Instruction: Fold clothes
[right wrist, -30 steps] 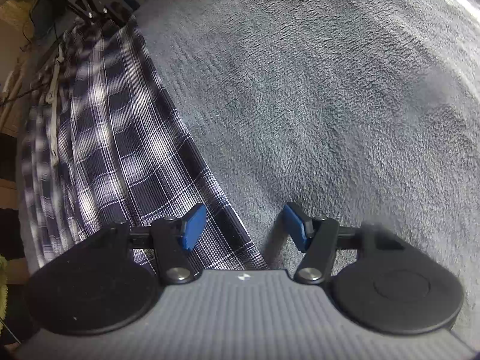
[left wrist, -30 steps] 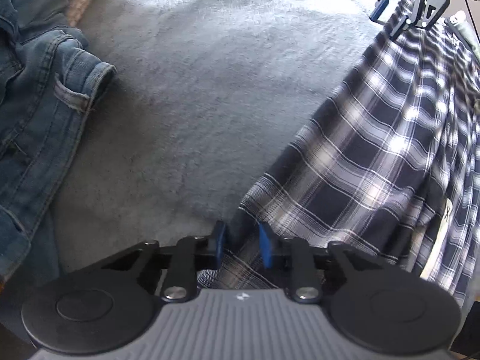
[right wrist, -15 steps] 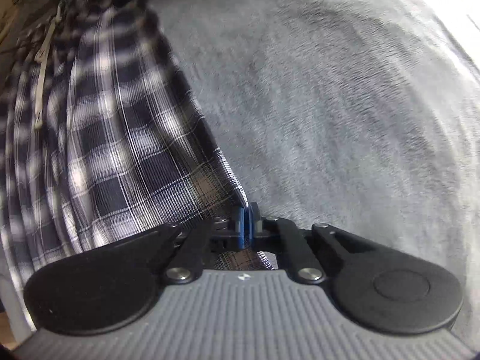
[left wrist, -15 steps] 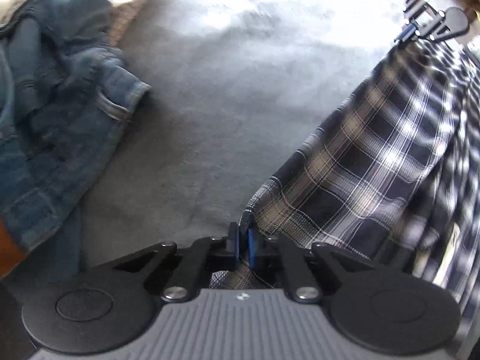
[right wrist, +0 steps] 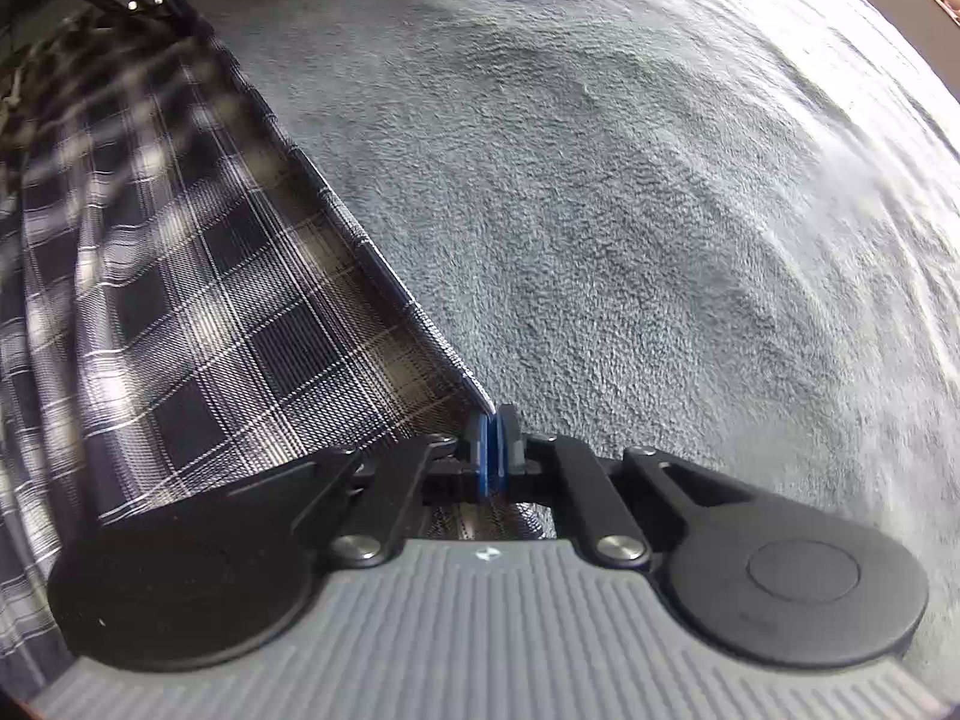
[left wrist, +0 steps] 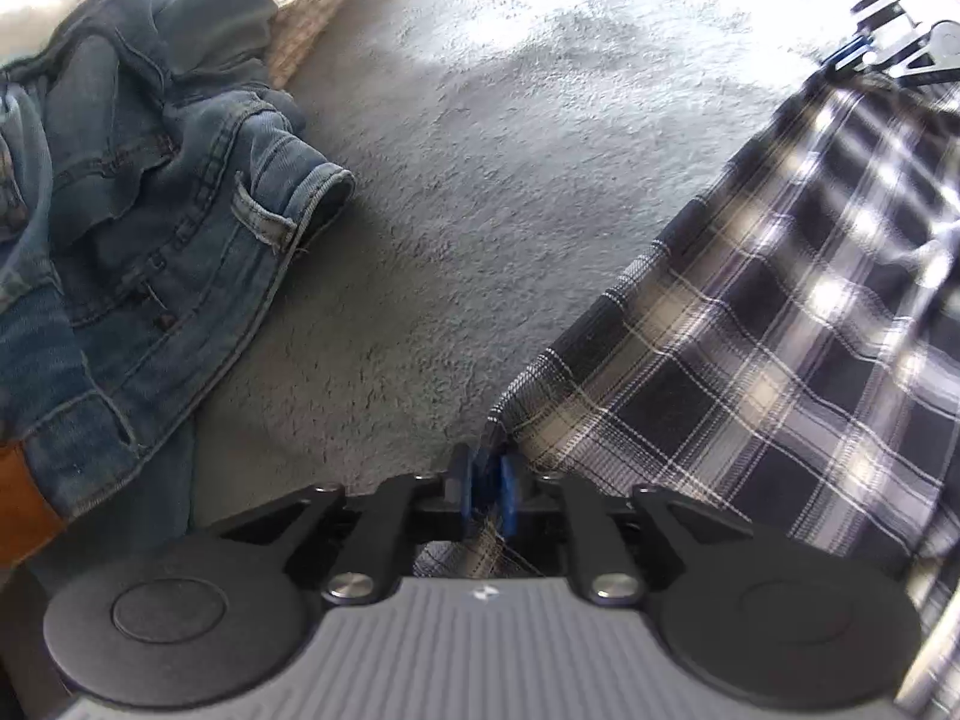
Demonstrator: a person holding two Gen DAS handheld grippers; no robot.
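The fold looks barely begun: both corners of one edge of the plaid garment (left wrist: 750, 360) are gripped, but no crease is laid, so the carrying over and flattening are still to do. Nearest in the left view, the left gripper (left wrist: 485, 483) has its blue pads pinched together on a plaid corner, tilted down over the grey fleece blanket (left wrist: 480, 150). The right gripper (right wrist: 492, 450) is likewise clamped on the other corner, the hem stretching taut between them, cloth hanging to one side. Farther off, crumpled denim jeans (left wrist: 150, 210) lie well apart on the blanket, not yet folded
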